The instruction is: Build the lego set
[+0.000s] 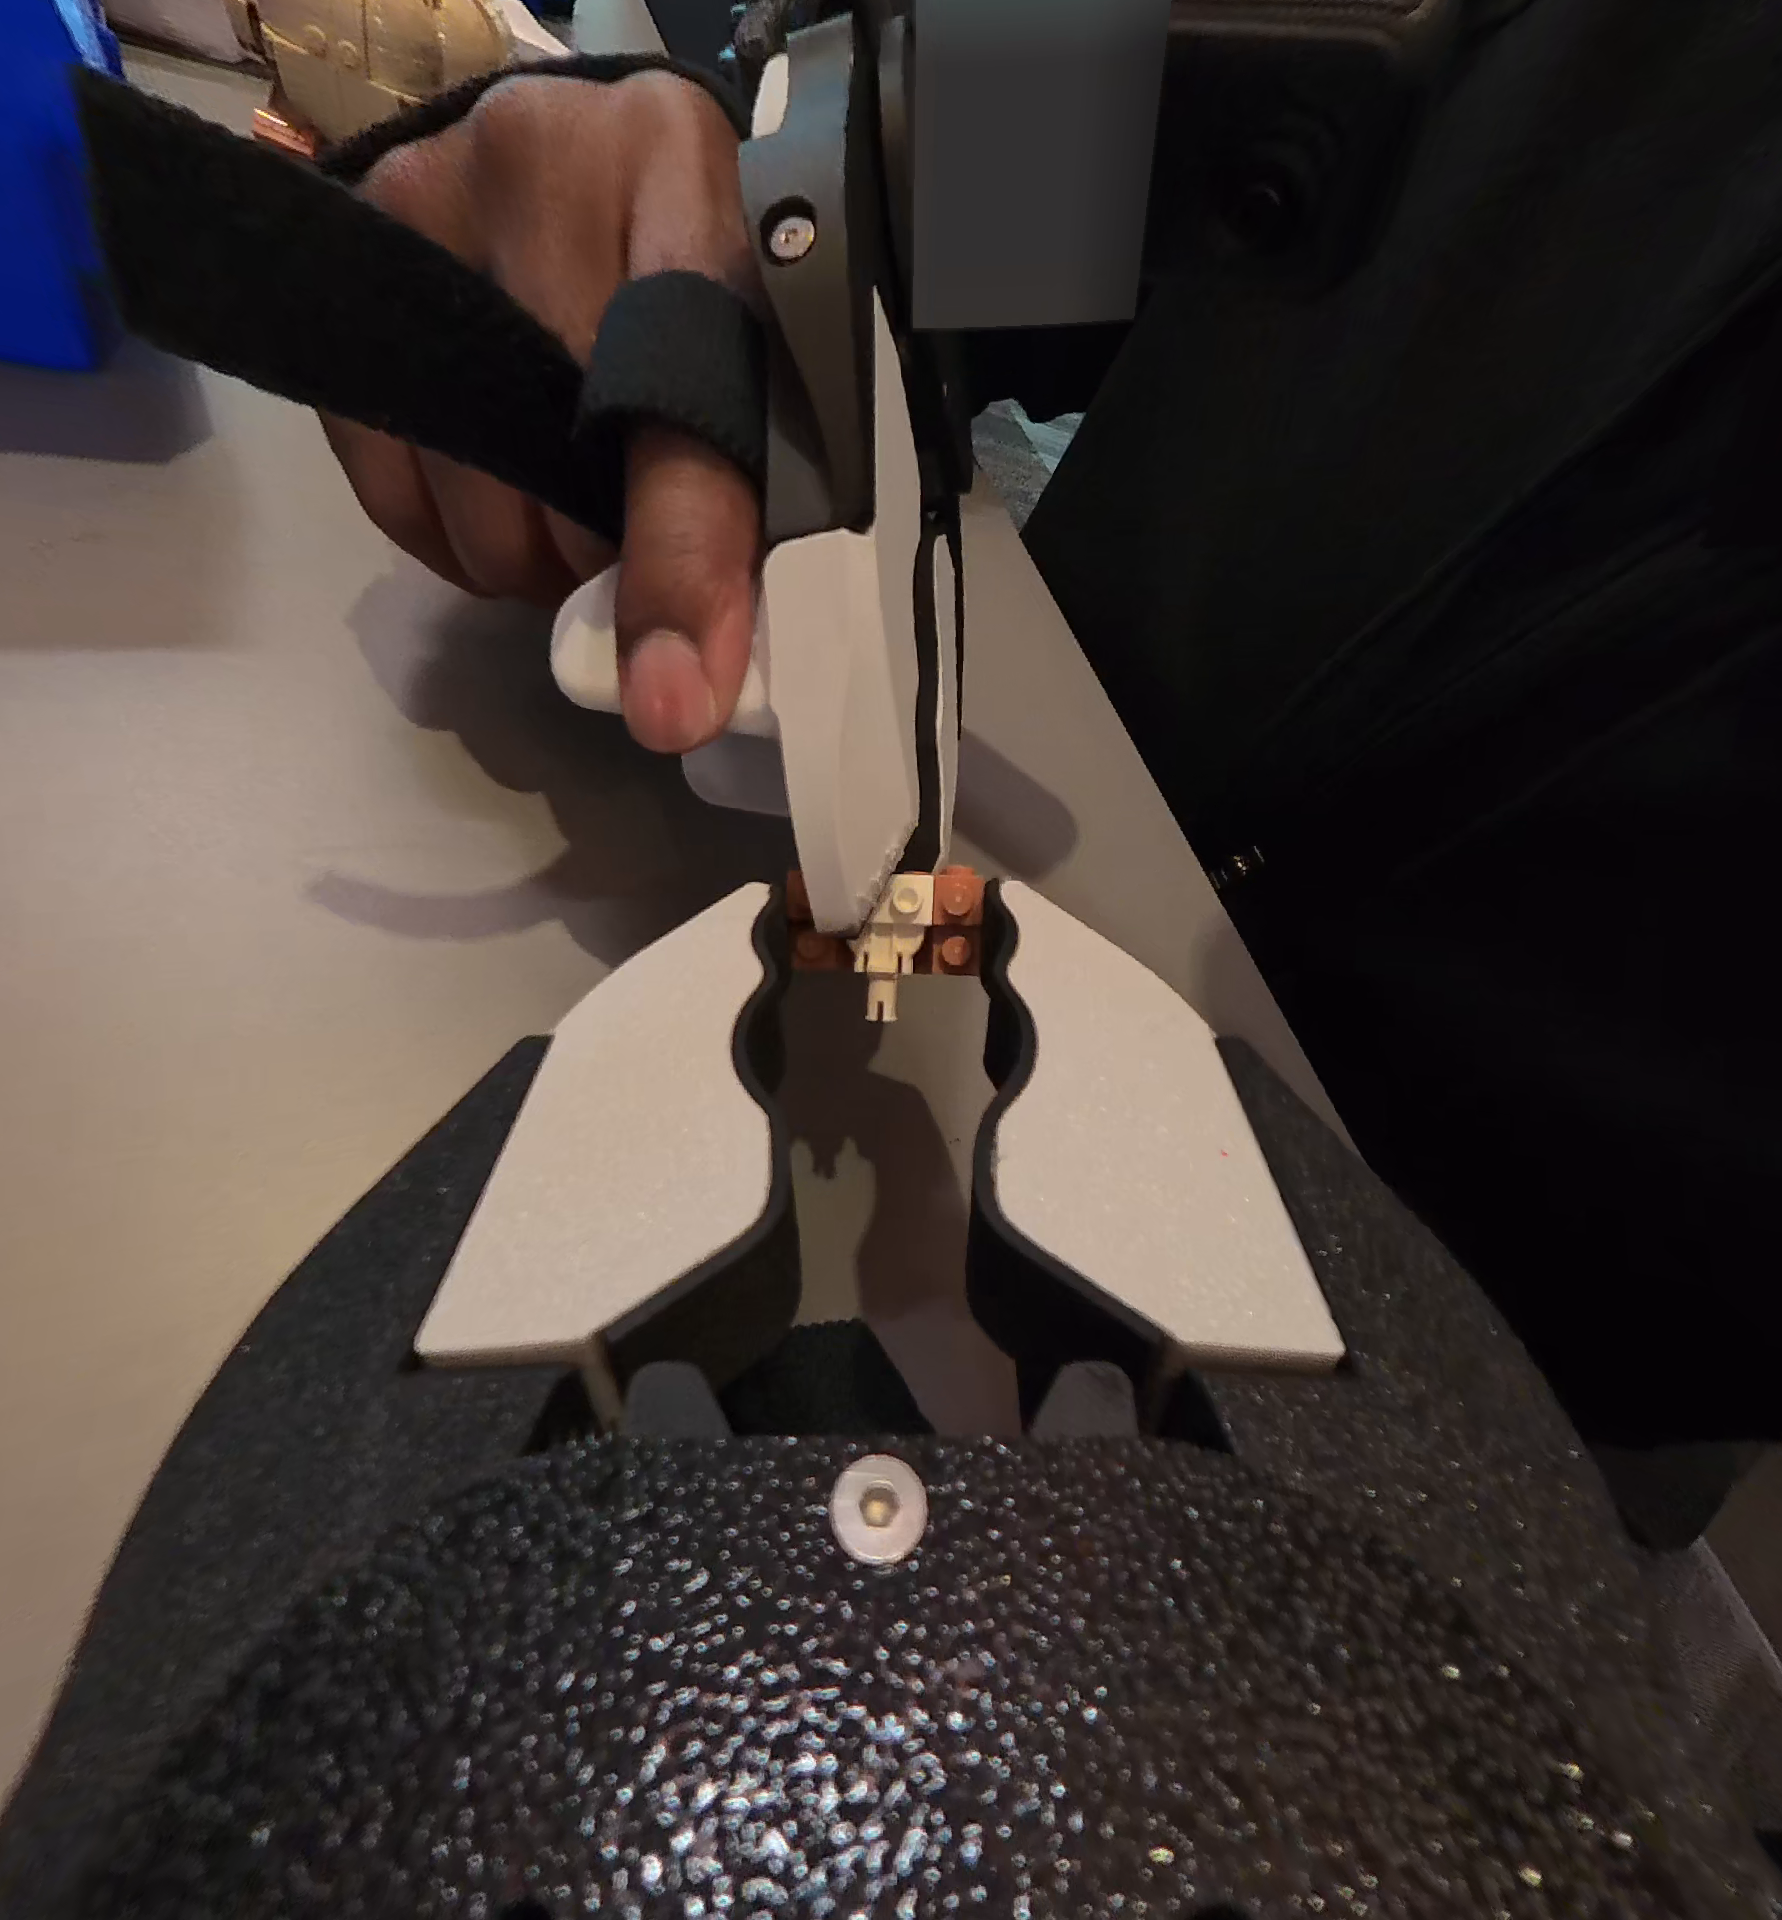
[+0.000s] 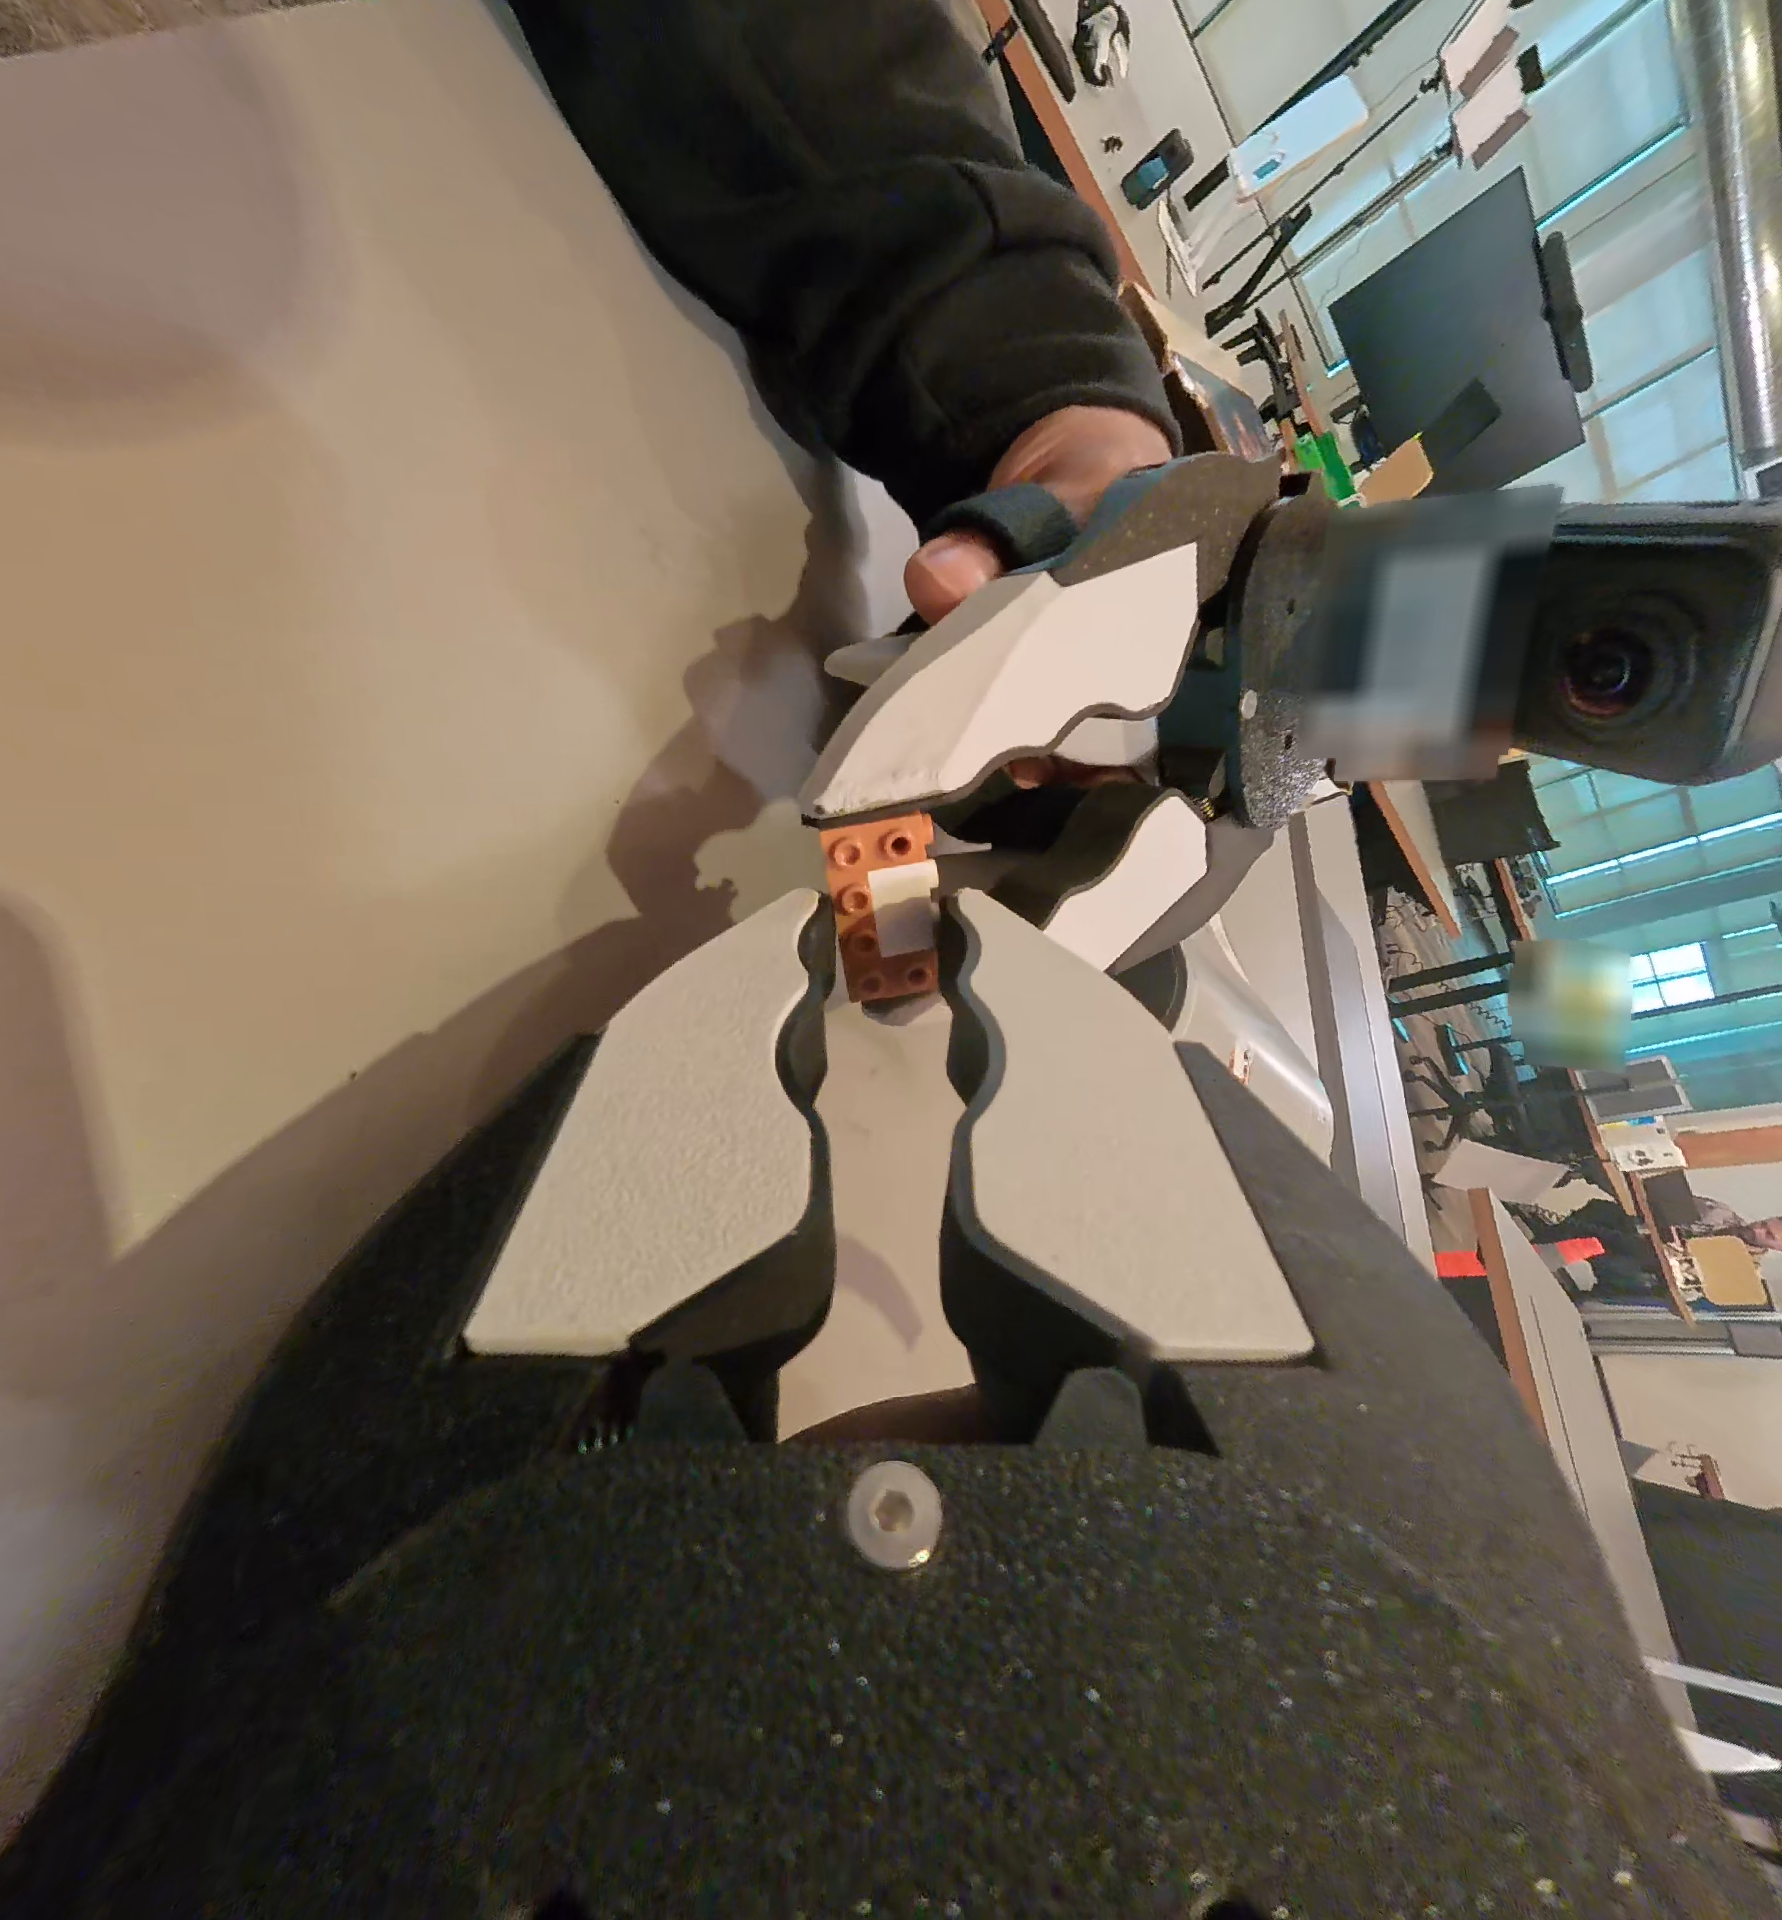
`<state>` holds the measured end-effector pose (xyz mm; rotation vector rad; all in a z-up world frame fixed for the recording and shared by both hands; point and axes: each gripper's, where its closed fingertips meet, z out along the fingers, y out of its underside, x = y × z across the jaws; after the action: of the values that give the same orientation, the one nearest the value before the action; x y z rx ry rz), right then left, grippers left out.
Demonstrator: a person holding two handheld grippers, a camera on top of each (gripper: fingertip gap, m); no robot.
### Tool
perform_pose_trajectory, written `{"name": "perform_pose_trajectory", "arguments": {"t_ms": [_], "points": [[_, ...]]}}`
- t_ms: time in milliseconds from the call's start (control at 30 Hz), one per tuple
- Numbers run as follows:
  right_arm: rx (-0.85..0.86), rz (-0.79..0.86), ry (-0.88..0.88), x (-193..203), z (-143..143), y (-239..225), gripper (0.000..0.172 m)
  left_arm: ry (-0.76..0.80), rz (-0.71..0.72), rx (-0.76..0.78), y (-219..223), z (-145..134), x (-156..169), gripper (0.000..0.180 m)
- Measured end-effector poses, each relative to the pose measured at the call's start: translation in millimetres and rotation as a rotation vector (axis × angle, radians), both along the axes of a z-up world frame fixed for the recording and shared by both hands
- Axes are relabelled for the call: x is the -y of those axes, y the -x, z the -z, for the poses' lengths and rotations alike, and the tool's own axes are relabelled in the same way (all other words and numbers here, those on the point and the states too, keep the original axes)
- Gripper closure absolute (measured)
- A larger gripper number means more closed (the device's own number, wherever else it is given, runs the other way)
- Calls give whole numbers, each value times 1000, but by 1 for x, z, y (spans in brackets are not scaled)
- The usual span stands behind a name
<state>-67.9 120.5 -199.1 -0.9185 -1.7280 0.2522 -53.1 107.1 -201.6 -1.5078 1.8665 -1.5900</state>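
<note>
A brown studded brick [image 2: 882,914] with a white piece [image 2: 902,909] on it is gripped at its near end by the right gripper [image 2: 885,940]. Its far end is clamped by the left gripper [image 2: 897,821], above a beige tabletop [image 2: 295,520].

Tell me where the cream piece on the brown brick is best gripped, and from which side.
Probably its narrow stem, which juts past the long edge of the brick. Come from that open edge, pinching across the stem: the left gripper clamps the two ends of the brick, and the body of the cream piece lies flat on the studs.
</note>
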Motion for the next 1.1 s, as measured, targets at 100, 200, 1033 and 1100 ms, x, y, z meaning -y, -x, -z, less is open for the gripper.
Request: {"name": "perform_pose_trajectory", "arguments": {"t_ms": [100,200,1033,1100], "points": [[16,-5,-2,1,1,0,153,-13,2,-7,0,2,1,146],[-2,26,-3,-3,2,-2,152,-35,-23,-2,-1,2,-3,146],[-28,107,229,-27,15,-26,139,-593,-202,-293,-3,52,-40,146],[-52,126,249,-31,12,-27,140,-569,-202,-283,-4,51,-38,146]]}}
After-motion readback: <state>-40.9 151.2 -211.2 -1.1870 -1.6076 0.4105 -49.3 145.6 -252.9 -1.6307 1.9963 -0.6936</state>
